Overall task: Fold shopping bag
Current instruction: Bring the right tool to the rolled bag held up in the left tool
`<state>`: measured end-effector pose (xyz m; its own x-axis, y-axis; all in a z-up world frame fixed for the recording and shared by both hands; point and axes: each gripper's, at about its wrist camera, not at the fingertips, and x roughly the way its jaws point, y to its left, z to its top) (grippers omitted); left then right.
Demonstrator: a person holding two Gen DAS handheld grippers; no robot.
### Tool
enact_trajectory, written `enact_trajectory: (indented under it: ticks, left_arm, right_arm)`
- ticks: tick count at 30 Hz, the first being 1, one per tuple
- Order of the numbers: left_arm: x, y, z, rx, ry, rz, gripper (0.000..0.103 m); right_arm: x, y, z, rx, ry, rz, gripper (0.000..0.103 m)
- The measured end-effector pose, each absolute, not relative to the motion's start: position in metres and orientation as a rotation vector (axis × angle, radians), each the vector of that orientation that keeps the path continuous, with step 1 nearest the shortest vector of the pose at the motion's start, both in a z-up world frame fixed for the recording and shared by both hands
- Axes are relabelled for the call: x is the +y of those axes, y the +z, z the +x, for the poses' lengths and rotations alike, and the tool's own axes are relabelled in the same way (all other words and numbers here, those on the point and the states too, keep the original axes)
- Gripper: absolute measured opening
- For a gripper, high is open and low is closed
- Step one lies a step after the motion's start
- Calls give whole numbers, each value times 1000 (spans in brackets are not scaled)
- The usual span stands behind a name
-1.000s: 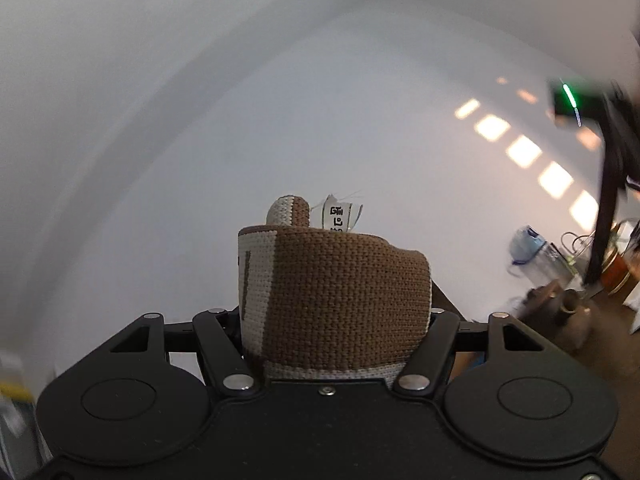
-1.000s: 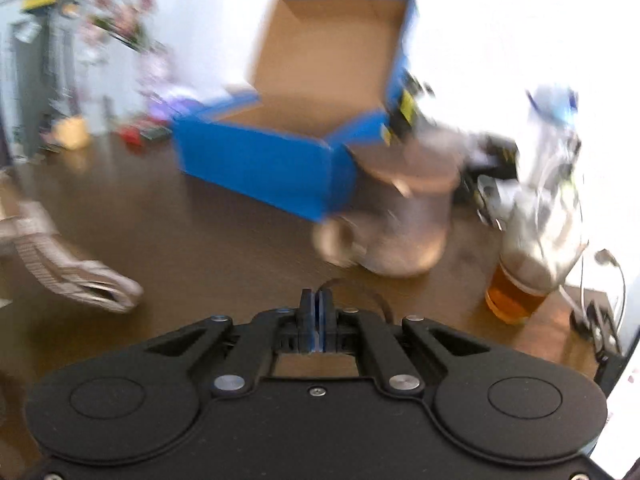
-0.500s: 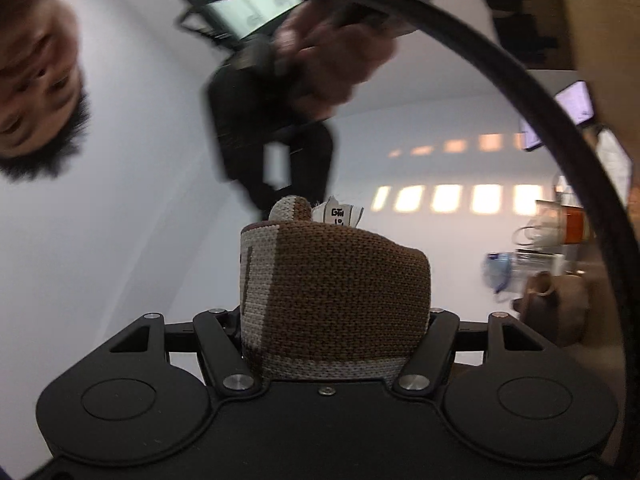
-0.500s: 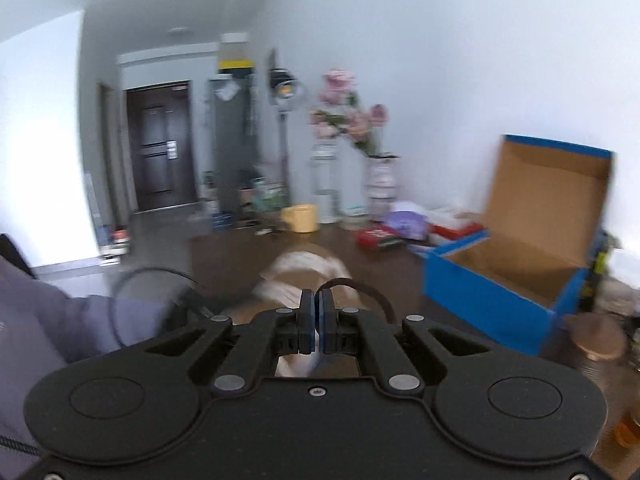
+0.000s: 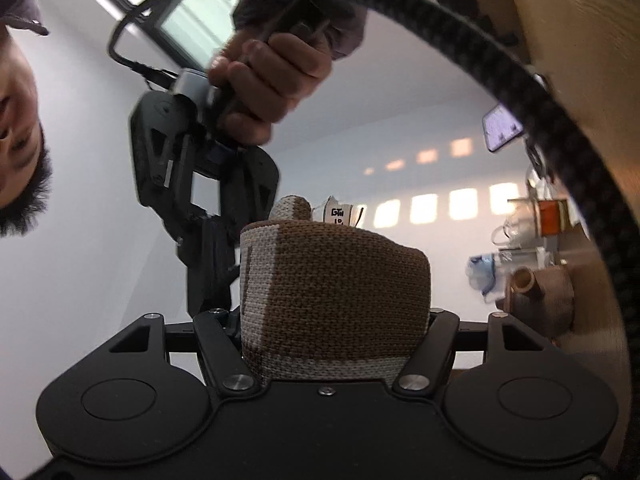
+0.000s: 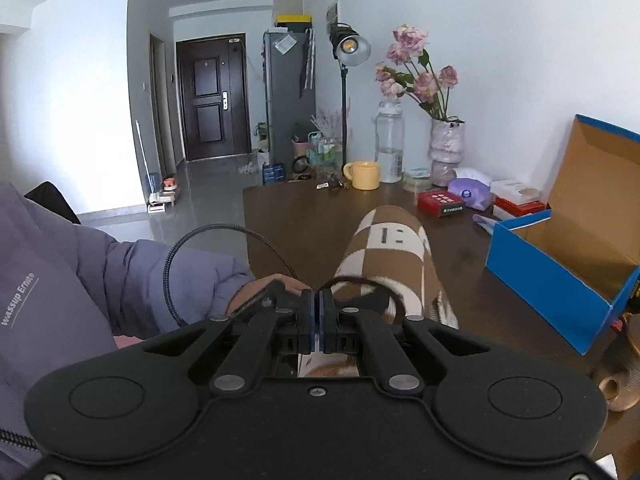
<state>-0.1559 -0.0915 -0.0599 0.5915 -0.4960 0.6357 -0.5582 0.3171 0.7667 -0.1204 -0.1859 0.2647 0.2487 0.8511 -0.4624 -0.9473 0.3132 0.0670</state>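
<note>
The shopping bag (image 5: 336, 292) is a brown and cream knitted bundle with a white label at its top. My left gripper (image 5: 332, 316) points upward, shut on the bundle from both sides. In the left wrist view my right gripper (image 5: 210, 276) hangs just left of the bundle, fingers pointing down, carried by a hand (image 5: 272, 76). In the right wrist view the right gripper (image 6: 319, 308) is shut with nothing between its pads. There the checkered bag (image 6: 384, 248) rises just beyond its tips, over the table (image 6: 300, 224).
An open blue cardboard box (image 6: 560, 276) stands at the right of the table. A yellow mug (image 6: 362, 174), a glass jar (image 6: 390, 144), a flower vase (image 6: 444, 148) and tissue packs (image 6: 470, 192) line the far edge. A purple sleeve (image 6: 120, 272) fills the left. A brown ceramic pot (image 6: 620, 380) sits near right.
The left view swung from bare ceiling to the hand carrying the right gripper, now close beside the bag. The right view turned left from the box and rose. The bag stayed gripped.
</note>
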Motion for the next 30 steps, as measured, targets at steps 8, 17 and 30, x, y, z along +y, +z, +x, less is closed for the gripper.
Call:
enact_trajectory:
  ticks: [8, 17, 30]
  left_arm:
    - [-96, -55, -160, -969, 64, 1245, 65]
    - [-94, -59, -160, -952, 56, 1244, 65]
    - [-93, -62, -157, -896, 56, 1267, 64]
  right_arm:
    - [-186, 260, -116, 512, 1252, -202, 2]
    - [-182, 265, -136, 388, 1131, -389, 25]
    - [-149, 243, -168, 293, 1038, -724, 37]
